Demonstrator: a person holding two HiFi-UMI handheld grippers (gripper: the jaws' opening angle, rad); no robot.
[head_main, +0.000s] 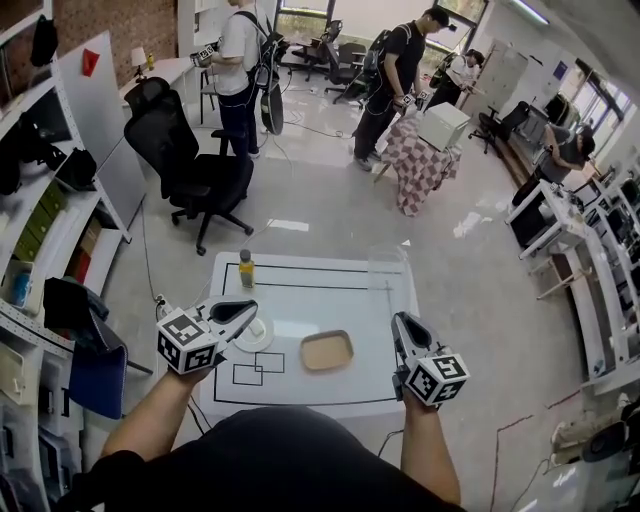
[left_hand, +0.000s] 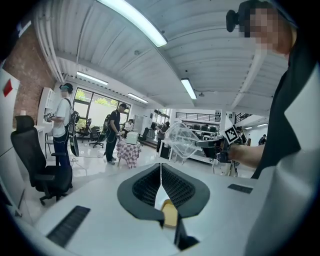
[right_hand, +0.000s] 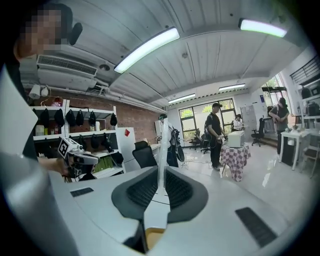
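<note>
The clear plastic container is showing as a see-through, ribbed shell, hanging in the air over the far right part of the white surface. The right gripper is pinching its thin edge between its fingers, with the forearm reaching forward and the container standing up beyond the tips. The left gripper is hovering just above a white plate, its fingers pressing together on nothing. Each gripper's cube is carrying black-and-white square markers. The label on the bottle is showing too small to read.
</note>
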